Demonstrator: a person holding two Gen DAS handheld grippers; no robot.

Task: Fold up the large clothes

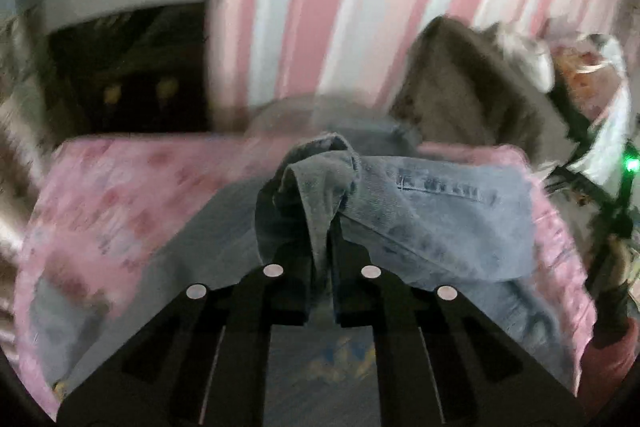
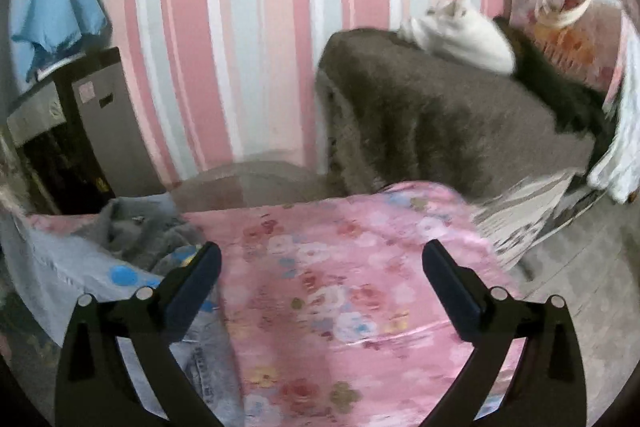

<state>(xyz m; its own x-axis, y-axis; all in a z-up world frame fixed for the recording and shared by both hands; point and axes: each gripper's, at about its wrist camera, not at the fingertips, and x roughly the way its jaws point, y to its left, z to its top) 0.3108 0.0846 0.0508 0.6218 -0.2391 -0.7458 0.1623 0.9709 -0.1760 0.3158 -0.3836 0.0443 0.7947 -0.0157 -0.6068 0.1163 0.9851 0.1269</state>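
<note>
Left gripper [image 1: 320,243] pinching a bunched fold of the jeans [image 1: 432,219], denim trailing right over the pink floral sheet [image 1: 120,211], right gripper [image 2: 322,267] spread wide above bare sheet, jeans beside its left finger

Left tool [image 1: 320,247]: lower centre of the left wrist frame, black fingers [image 1: 288,279] drawn together, pinching a bunched fold of denim that rises between them; tilted downward. No earlier view to compare.

Right tool [image 2: 322,267]: lower part of the right wrist frame, fingers [image 2: 200,279] spread wide, one at lower left, the other at lower right; nothing between the dark pads; tilted downward. No hand or sleeve visible in either view.
</note>
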